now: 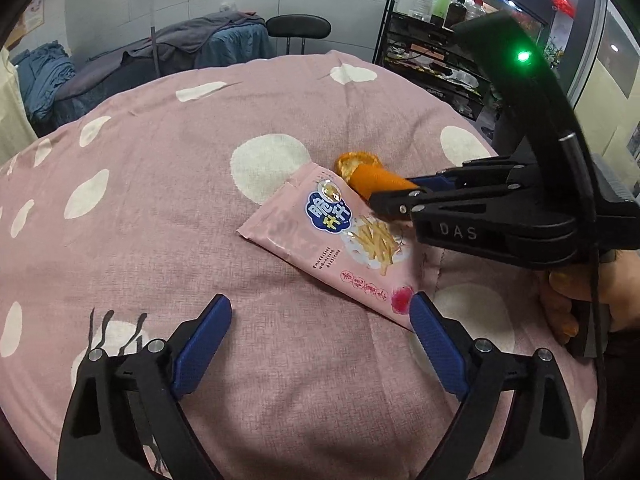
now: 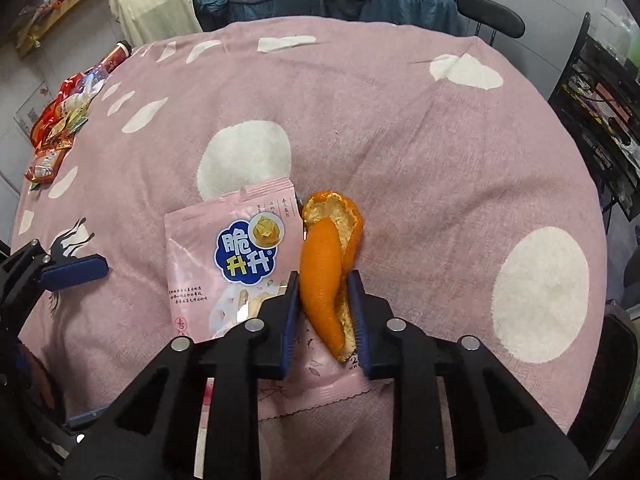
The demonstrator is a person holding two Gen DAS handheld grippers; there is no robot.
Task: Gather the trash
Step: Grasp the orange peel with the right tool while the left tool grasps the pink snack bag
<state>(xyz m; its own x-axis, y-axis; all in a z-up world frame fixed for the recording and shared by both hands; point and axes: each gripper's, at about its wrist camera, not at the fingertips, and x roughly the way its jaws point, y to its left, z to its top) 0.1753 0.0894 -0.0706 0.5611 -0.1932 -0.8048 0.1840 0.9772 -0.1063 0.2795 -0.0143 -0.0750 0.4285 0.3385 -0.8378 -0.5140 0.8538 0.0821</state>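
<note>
Because your right gripper (image 2: 323, 312) has its jaws clenched on the orange peel (image 2: 326, 264), your left gripper (image 1: 320, 344) waits released beside the snack packet (image 1: 336, 240).

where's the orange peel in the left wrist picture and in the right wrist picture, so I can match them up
Left wrist: the orange peel lies right of centre, its near end between the right gripper's pads, which reach in from the right.
Right wrist: the orange peel sits low at centre, clamped between the blue pads.
Shared landmark: the pink snack packet, lying against the peel on the pink spotted cloth.
</note>
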